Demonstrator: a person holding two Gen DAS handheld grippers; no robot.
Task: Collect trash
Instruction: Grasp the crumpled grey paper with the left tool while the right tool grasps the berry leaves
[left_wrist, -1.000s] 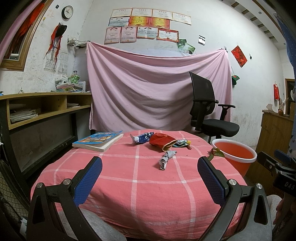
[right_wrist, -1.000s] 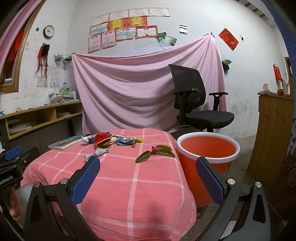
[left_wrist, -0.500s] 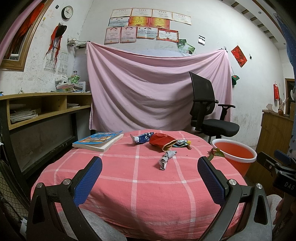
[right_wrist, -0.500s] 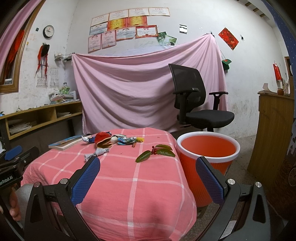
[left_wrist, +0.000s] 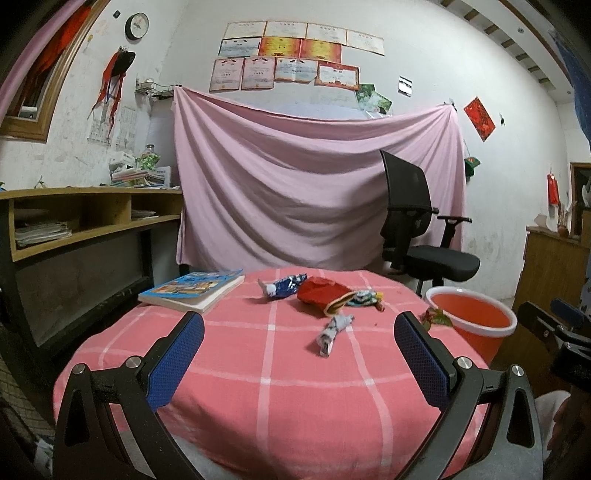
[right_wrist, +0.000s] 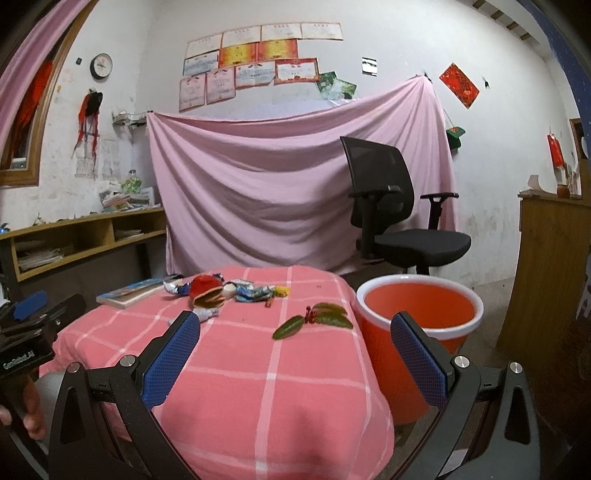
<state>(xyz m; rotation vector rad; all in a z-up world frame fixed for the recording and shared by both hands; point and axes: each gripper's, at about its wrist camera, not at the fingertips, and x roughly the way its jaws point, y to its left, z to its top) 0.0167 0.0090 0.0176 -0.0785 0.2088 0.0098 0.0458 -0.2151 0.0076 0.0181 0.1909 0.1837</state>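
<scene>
Over the near edge of the pink checked table (left_wrist: 258, 369), the left gripper (left_wrist: 299, 332) and right gripper (right_wrist: 295, 332) hover level with jaws spread wide — both empty, touching nothing. Farther back lie crumpled wrappers (left_wrist: 321, 295) and a leafy sprig (right_wrist: 314, 319); an orange bucket (right_wrist: 419, 291) stands just beside the table.

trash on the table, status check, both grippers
Left gripper open, empty. Right gripper open, empty. Wrappers and leaf sprig on table, bucket beside it. Nothing blocking.
</scene>
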